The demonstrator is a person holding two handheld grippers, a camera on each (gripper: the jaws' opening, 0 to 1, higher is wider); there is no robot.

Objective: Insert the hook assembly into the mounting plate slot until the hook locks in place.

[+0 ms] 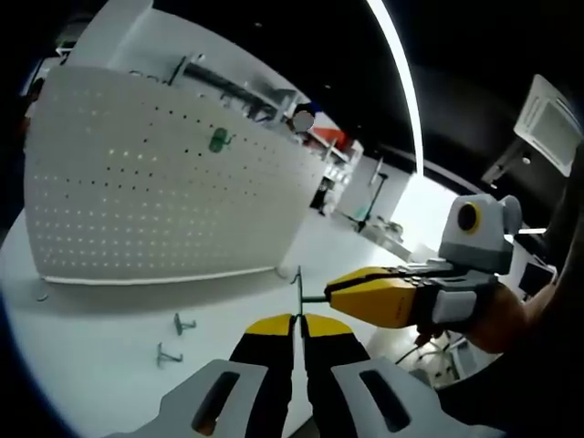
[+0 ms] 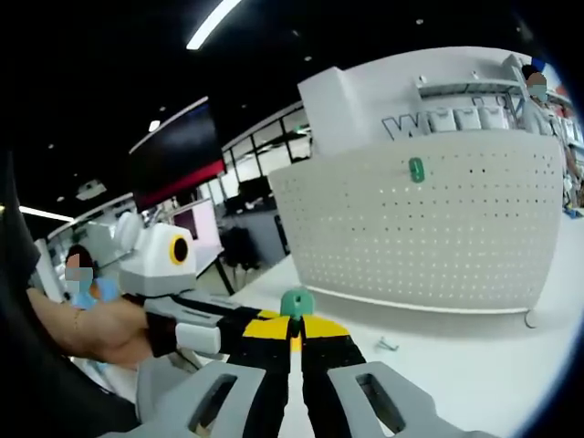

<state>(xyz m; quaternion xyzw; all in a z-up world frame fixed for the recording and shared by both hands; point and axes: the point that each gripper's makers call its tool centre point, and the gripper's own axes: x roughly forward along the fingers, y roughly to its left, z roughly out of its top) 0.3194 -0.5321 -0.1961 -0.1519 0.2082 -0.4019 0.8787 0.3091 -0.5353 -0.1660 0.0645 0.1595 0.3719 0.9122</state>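
Centrally, a thin metal hook with a green cap point(image 2: 295, 302) is pinched by both the left gripper point(image 1: 297, 321) and the right gripper point(image 2: 294, 330); slippage is risked if misaligned with the white perforated mounting plate point(image 1: 164, 182), upper left

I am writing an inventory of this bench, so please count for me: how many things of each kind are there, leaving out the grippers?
White pegboard: 1
Green pieces: 2, one on the pegboard, one by the right gripper tips
Loose metal hooks on the table: 2
Held metal hook in the left gripper: 1
Total: 6
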